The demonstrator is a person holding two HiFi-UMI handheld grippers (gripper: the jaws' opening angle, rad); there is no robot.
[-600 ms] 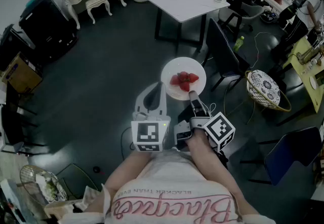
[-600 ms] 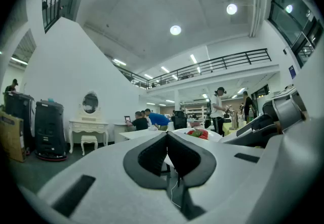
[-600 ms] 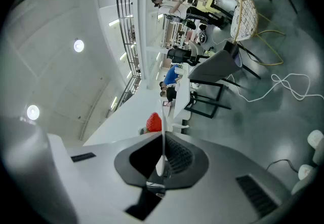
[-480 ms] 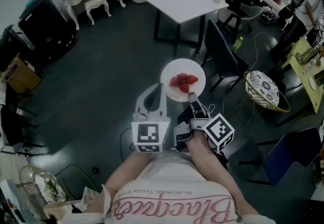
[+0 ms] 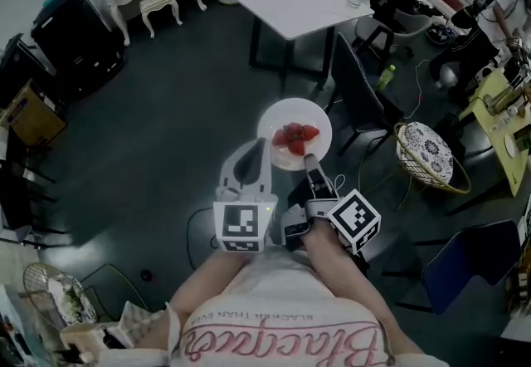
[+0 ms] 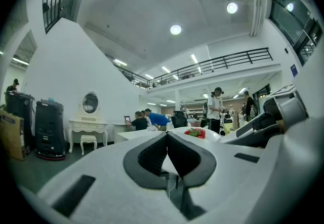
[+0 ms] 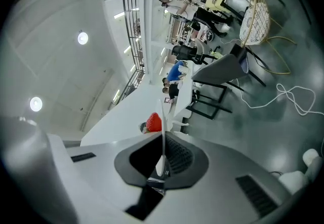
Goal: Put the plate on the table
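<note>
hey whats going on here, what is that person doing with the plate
A person is carrying a white plate of strawberries, with its rim pinched in the right tongs. The left tongs are shut on nothing, beside the plate. The plate hangs in the air over the dark floor. The white table lies ahead, so the plate is not set down yet.
</note>
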